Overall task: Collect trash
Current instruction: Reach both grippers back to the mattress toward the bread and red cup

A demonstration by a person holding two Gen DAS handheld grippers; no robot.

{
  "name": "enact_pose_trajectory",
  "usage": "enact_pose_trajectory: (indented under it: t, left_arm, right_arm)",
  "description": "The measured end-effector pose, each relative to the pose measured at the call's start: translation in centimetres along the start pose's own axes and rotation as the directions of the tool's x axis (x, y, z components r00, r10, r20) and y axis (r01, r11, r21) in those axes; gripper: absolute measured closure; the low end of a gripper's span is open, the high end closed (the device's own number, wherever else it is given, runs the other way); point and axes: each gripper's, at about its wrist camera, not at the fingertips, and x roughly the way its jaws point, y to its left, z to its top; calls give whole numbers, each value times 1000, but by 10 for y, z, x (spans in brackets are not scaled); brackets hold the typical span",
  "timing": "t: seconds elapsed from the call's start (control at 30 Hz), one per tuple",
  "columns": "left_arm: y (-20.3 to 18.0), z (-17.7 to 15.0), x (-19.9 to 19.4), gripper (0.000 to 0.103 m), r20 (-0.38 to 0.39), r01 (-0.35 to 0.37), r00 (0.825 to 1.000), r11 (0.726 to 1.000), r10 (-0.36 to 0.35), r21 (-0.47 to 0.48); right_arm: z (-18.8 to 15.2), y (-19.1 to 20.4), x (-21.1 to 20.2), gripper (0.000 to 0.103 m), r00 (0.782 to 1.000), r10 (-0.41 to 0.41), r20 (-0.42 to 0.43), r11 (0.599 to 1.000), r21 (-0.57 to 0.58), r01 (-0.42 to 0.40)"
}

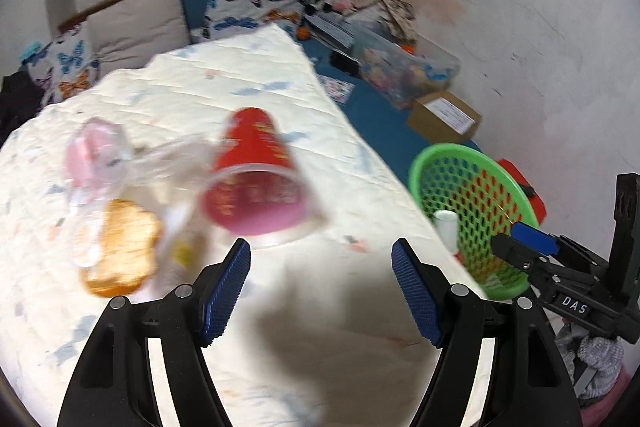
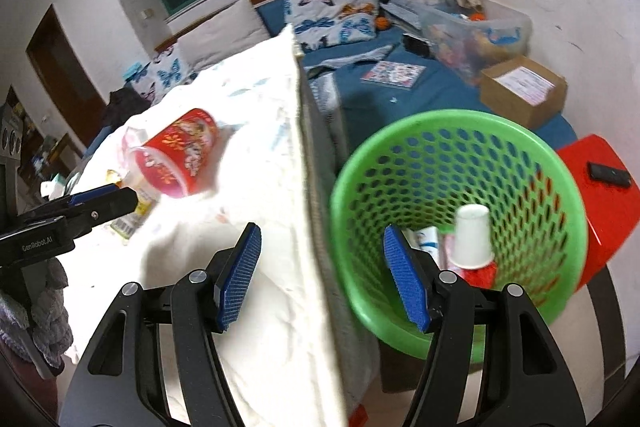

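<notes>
A red printed cup (image 1: 256, 175) lies on its side on the white quilt (image 1: 240, 87), mouth towards me. Left of it lie a clear plastic wrapper (image 1: 100, 155) and an orange flower-shaped snack (image 1: 120, 247). My left gripper (image 1: 320, 287) hangs open just short of the cup, nothing between its blue pads. The green mesh basket (image 2: 460, 155) stands beside the bed, holding a white paper cup (image 2: 472, 239) and other trash. My right gripper (image 2: 320, 267) is open and empty over the bed edge next to the basket. The red cup (image 2: 176, 151) shows at left there, and the left gripper (image 2: 104, 201) too.
A red stool (image 2: 600, 187) with a black remote (image 2: 608, 173) stands behind the basket. A cardboard box (image 2: 524, 91), a clear storage bin (image 2: 472, 31) and butterfly pillows (image 2: 332, 11) lie on the blue bedsheet. A white wall runs along the right.
</notes>
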Motion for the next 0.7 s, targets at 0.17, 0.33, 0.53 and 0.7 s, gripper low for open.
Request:
enact_pose_trajectory:
  t: [0.17, 0.33, 0.53, 0.7]
  left_arm:
    - [34, -4, -16, 29, 30, -60, 998, 998, 61, -23]
    - [66, -9, -29, 23, 56, -105, 993, 994, 107, -42]
    - [85, -10, -22, 18, 48, -125, 991, 992, 124, 7]
    - [90, -7, -8, 18, 23, -119, 993, 992, 118, 48]
  right_arm:
    - [3, 23, 8, 39, 1000, 27, -10, 999, -40, -27]
    - [4, 38, 14, 39, 999, 42, -17, 997, -64, -43]
    - [7, 51, 19, 39, 998, 53, -28, 995, -89, -56]
    - [9, 57, 25, 39, 998, 56, -40, 994, -97, -59]
